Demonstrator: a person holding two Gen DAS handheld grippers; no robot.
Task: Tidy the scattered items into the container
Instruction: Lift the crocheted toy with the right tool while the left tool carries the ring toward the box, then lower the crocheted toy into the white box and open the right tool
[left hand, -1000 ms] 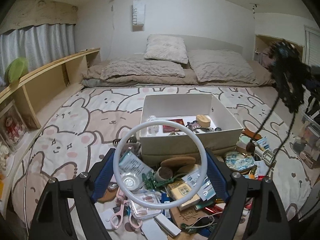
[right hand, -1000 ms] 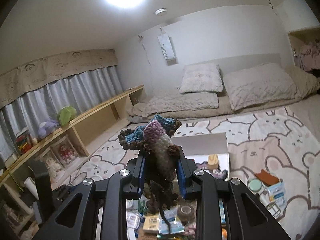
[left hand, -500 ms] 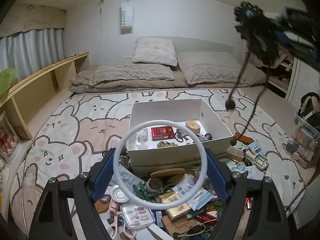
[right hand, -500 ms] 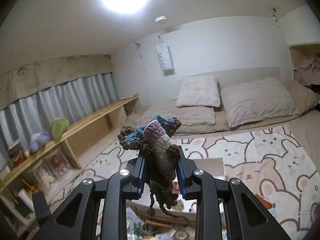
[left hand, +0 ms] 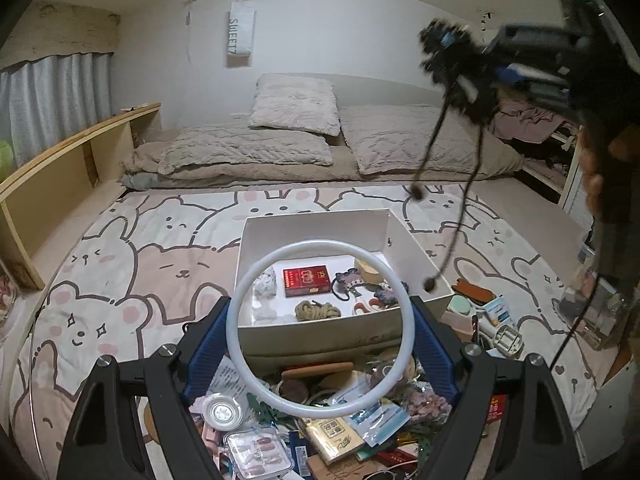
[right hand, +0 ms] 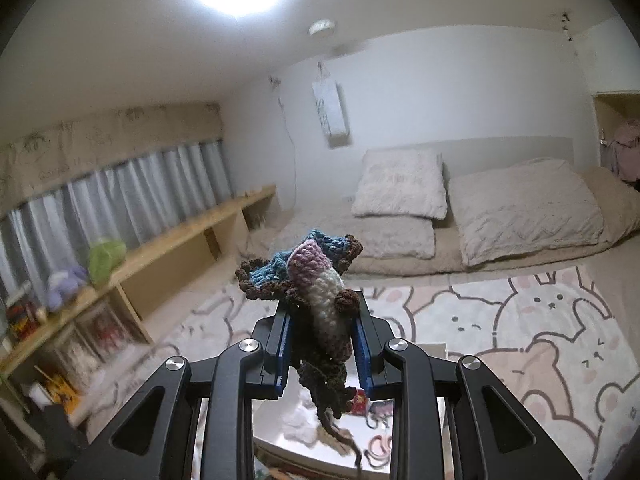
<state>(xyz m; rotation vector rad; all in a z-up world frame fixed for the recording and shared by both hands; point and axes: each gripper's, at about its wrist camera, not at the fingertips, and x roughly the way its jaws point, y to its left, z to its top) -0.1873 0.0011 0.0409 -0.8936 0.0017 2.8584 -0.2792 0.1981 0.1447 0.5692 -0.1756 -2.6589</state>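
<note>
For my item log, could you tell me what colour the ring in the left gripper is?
The ring is white, clearest in the left wrist view.

- The ring (left hand: 320,328) is plain white.
- The box (left hand: 416,256) is white; a red packet (left hand: 306,281) lies inside.
- The crochet piece (right hand: 316,300) mixes blue, mauve, cream and dark brown.
- The rug (left hand: 132,264) shows beige, pink-cheeked cartoon bears and bunnies.

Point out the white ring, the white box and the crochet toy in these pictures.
white ring (left hand: 234,312): left wrist view, on its left arc beside the blue pad.
white box (left hand: 316,236): left wrist view, on its far inner wall.
crochet toy (right hand: 326,300): right wrist view, on its cream middle, between the right tongs.
</note>
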